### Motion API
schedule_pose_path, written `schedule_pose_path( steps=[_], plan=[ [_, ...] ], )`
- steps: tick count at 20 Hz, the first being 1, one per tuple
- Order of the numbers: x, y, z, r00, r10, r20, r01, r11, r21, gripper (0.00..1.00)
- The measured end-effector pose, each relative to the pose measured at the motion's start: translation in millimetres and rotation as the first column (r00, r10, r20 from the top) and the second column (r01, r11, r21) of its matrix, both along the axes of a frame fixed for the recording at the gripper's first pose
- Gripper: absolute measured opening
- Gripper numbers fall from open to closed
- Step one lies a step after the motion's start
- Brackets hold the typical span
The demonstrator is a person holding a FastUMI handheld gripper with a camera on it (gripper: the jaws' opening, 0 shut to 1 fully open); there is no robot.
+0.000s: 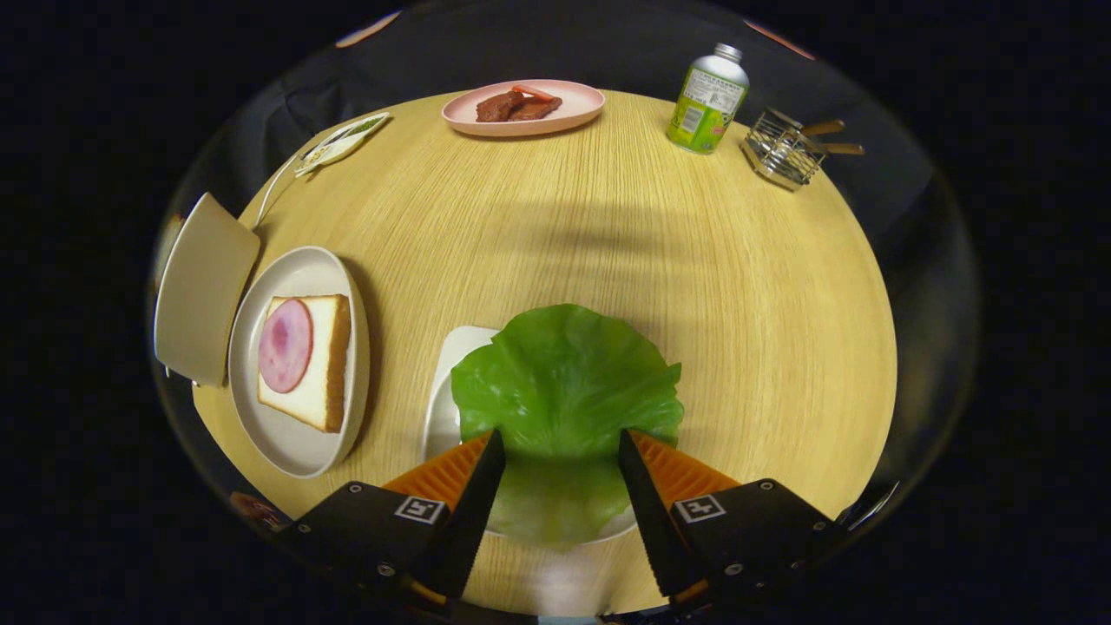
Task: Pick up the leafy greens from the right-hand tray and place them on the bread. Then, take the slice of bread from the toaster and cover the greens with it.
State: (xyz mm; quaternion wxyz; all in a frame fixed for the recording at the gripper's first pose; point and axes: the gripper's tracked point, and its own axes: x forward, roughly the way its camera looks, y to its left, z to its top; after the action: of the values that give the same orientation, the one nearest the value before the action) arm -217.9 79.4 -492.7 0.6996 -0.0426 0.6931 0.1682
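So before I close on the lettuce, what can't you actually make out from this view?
- Whether the hand-held gripper fingers touch the lettuce leaf: its near part lies between them, contact unclear.
- Most of the white tray: covered by the leaf.
- The beige toaster beside the plate: its slot faces away, so no slice inside can be confirmed.
- The bottle label: too small.

The broad green lettuce leaf (pixel 564 382) hides most of the white tray (pixel 451 373) beneath it; the label on the green bottle (pixel 707 100) is too small to read.
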Motion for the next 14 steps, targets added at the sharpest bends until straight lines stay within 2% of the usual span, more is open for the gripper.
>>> schedule_pose_path(
  steps=[4, 5, 6, 7, 10, 12, 14],
  plan=[
    [4.4, -7.5, -4.0, 0.999, -0.041, -0.004, 0.041, 0.999, -0.011, 0.60],
    [6.6, -9.4, -4.8, 0.998, -0.070, -0.003, 0.070, 0.998, -0.011, 0.44],
    [7.6, -11.6, -5.4, 0.995, -0.096, -0.002, 0.096, 0.995, -0.016, 0.34],
    [7.6, -13.2, -5.3, 0.994, -0.112, -0.004, 0.112, 0.994, -0.019, 0.21],
    [11.6, -8.3, -0.6, 0.981, -0.194, -0.029, 0.195, 0.981, 0.024, 0.07],
    [18.3, -1.9, 13.4, 0.970, -0.243, -0.018, 0.244, 0.967, 0.072, 0.05],
    [22.9, 3.4, 28.7, 0.967, -0.255, 0.001, 0.254, 0.962, 0.103, 0.05]
  ],
)
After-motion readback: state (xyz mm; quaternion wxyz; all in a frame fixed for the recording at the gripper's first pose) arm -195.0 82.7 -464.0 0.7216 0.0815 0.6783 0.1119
